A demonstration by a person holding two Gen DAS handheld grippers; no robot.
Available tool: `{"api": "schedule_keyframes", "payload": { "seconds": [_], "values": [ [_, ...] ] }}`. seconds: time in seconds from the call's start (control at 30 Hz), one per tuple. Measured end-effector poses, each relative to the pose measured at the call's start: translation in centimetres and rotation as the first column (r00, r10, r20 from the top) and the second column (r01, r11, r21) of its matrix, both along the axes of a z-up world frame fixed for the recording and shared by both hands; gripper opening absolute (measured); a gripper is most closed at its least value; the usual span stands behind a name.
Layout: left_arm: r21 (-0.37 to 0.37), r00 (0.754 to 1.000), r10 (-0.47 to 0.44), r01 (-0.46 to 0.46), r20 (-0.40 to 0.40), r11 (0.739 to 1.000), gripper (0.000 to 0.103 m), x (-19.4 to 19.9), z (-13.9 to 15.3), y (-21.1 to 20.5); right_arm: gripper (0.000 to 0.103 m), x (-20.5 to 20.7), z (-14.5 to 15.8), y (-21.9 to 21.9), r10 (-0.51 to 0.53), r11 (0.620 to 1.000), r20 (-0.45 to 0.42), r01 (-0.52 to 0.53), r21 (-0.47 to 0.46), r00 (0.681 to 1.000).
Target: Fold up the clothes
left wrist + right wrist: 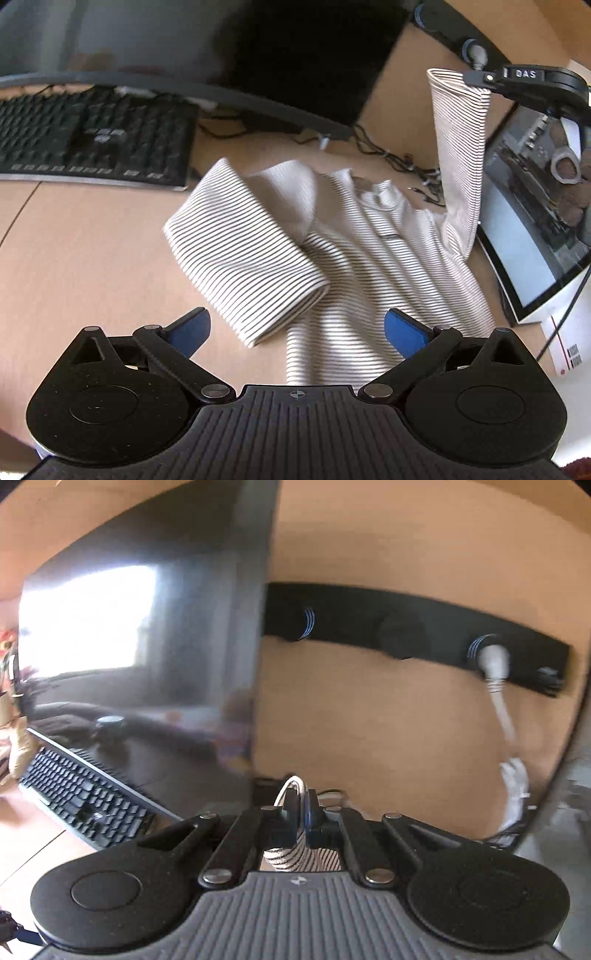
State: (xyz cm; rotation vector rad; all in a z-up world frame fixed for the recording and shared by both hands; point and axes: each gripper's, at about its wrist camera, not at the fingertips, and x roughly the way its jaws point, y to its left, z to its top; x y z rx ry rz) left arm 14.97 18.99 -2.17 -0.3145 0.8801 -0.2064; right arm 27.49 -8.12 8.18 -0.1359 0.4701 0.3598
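Observation:
A white shirt with thin dark stripes [369, 258] lies on the wooden desk [74, 258]. Its left sleeve [243, 251] is folded across the body. My left gripper [297, 332] is open and empty, just above the shirt's near part. My right gripper [476, 79] is shut on the cuff of the right sleeve [461, 155] and holds it up high above the desk. In the right wrist view the gripper [301, 812] pinches the striped cuff [291, 790] between its blue pads.
A black keyboard [92, 136] and a curved monitor [184, 48] stand at the back left. A second screen [535, 221] leans at the right. Dark cables [399, 158] lie behind the shirt. A black power strip [406, 627] is on the wooden wall.

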Motion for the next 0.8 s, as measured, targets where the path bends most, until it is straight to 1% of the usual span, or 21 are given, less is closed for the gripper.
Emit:
{"api": "schedule_keyframes", "payload": {
  "seconds": [0.1, 0.17, 0.2, 0.27, 0.33, 0.37, 0.4, 0.43, 0.47, 0.5, 0.57, 0.6, 0.63, 0.67, 0.8],
  "values": [
    [-0.008, 0.999, 0.033, -0.033, -0.018, 0.999, 0.103, -0.5, -0.3, 1.1, 0.005, 0.9, -0.4, 1.1, 0.024, 0.999, -0.011, -0.023, 0.039, 1.000],
    [-0.008, 0.999, 0.048, -0.049, -0.023, 0.999, 0.103, -0.7, -0.4, 1.6, 0.008, 0.7, -0.5, 1.4, 0.029, 0.997, -0.026, -0.027, 0.072, 0.999],
    [-0.007, 0.998, 0.056, -0.056, -0.026, 0.998, 0.103, -0.8, -0.5, 1.9, 0.011, 0.6, -0.6, 1.5, 0.032, 0.996, -0.034, -0.029, 0.088, 0.999],
    [-0.007, 0.997, 0.072, -0.072, -0.032, 0.997, 0.103, -1.1, -0.7, 2.4, 0.015, 0.5, -1.4, 1.4, 0.040, 0.991, -0.073, -0.031, 0.127, 0.997],
    [-0.008, 0.995, 0.090, -0.090, -0.035, 0.996, 0.103, -1.2, -0.8, 3.2, 0.021, 0.1, -3.0, 1.1, 0.048, 0.980, -0.173, -0.013, 0.199, 0.984],
    [-0.010, 0.994, 0.100, -0.100, -0.037, 0.995, 0.103, -1.3, -0.9, 3.6, 0.025, 0.0, -4.2, 0.7, 0.059, 0.970, -0.240, 0.001, 0.243, 0.969],
    [-0.009, 0.993, 0.112, -0.112, -0.041, 0.994, 0.103, -1.4, -0.9, 4.0, 0.026, -0.5, -5.7, 0.6, 0.085, 0.957, -0.316, 0.011, 0.289, 0.945],
    [-0.010, 0.992, 0.121, -0.122, -0.044, 0.993, 0.103, -1.5, -1.0, 4.4, 0.026, -1.0, -7.2, 0.5, 0.114, 0.943, -0.389, 0.024, 0.333, 0.914],
    [-0.011, 0.990, 0.130, -0.131, -0.048, 0.991, 0.103, -1.5, -1.1, 4.8, 0.026, -1.7, -8.9, 0.6, 0.146, 0.928, -0.458, 0.039, 0.371, 0.877],
    [-0.011, 0.989, 0.138, -0.139, -0.052, 0.990, 0.103, -1.5, -1.2, 5.3, 0.026, -2.6, -10.9, 1.0, 0.181, 0.909, -0.527, 0.063, 0.411, 0.831],
    [-0.012, 0.987, 0.149, -0.150, -0.056, 0.989, 0.103, -1.4, -1.2, 6.0, 0.026, -4.0, -13.9, 1.7, 0.228, 0.877, -0.612, 0.113, 0.467, 0.757],
    [-0.012, 0.987, 0.152, -0.153, -0.056, 0.988, 0.103, -1.5, -1.1, 6.2, 0.026, -4.5, -15.5, 2.4, 0.243, 0.864, -0.643, 0.139, 0.484, 0.727],
    [-0.012, 0.986, 0.155, -0.156, -0.056, 0.988, 0.103, -1.5, -1.1, 6.5, 0.026, -4.8, -16.1, 3.1, 0.246, 0.861, -0.651, 0.147, 0.488, 0.718],
    [-0.011, 0.986, 0.155, -0.156, -0.053, 0.988, 0.103, -1.5, -1.0, 6.6, 0.026, -5.1, -16.8, 4.1, 0.244, 0.864, -0.652, 0.145, 0.483, 0.718],
    [-0.011, 0.986, 0.158, -0.159, -0.046, 0.987, 0.103, -1.5, -0.8, 7.0, 0.027, -5.6, -17.8, 7.4, 0.224, 0.891, -0.639, 0.111, 0.440, 0.736]
  ]
}}
